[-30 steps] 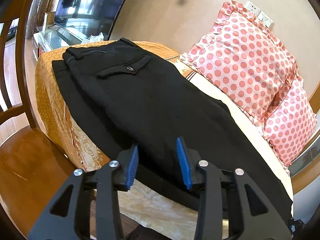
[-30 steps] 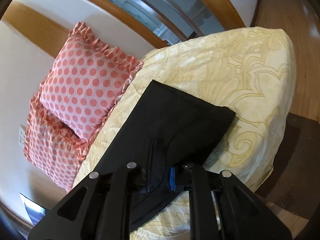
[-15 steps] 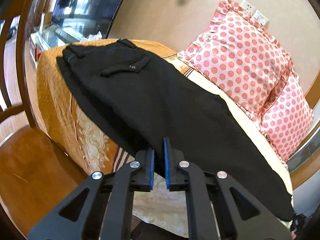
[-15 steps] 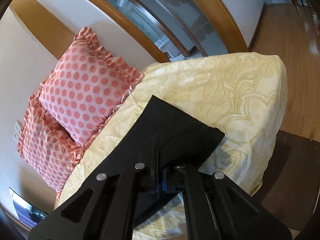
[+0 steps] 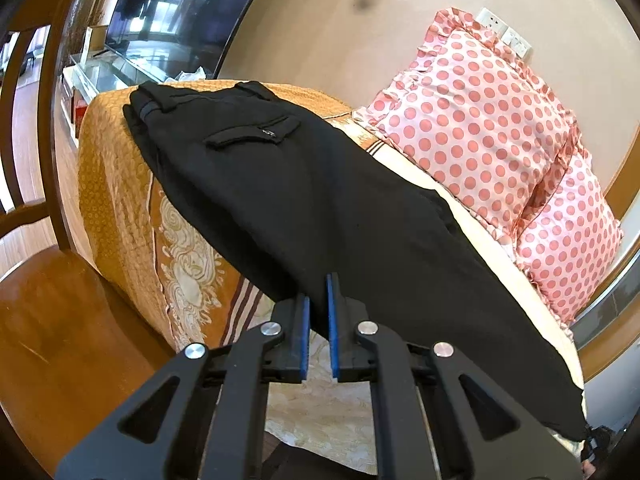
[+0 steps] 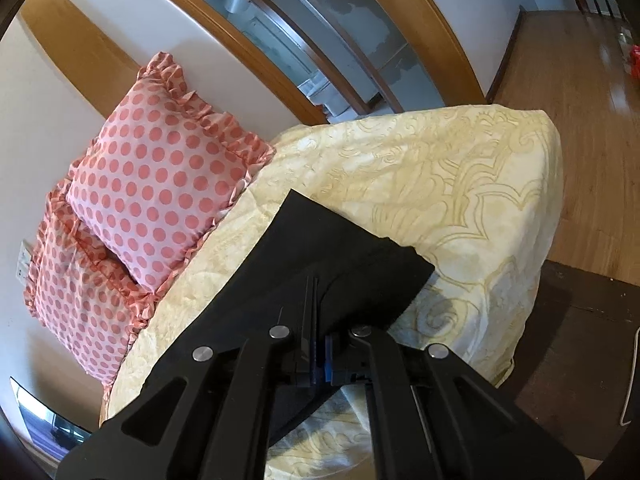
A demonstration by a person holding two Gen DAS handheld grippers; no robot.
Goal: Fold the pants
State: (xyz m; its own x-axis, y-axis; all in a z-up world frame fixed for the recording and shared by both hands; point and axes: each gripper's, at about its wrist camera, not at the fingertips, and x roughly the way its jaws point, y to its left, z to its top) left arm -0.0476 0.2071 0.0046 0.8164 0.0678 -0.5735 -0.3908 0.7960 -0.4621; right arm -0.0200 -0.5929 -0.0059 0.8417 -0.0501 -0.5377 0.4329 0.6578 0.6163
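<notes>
Black pants [image 5: 304, 200] lie lengthwise on a bed, waistband and back pocket at the far left end, legs running to the right. My left gripper [image 5: 318, 312] is shut on the near edge of the pants around mid-leg and lifts it slightly off the cover. In the right wrist view the leg hems [image 6: 340, 256] lie on the cream bedspread. My right gripper [image 6: 320, 360] is shut on the near edge of the pants by the hems.
The bed has an orange and cream patterned cover [image 5: 120, 184] [image 6: 460, 200]. Two pink polka-dot pillows [image 5: 480, 120] [image 6: 160, 188] lean on the wall behind the pants. A wooden chair [image 5: 32, 160] stands at the left. Wooden floor [image 6: 568, 60] lies beyond the bed end.
My left gripper closed from wide open onto the near edge of the pants and raised it. My right gripper stayed shut on the hem end and lifted slightly.
</notes>
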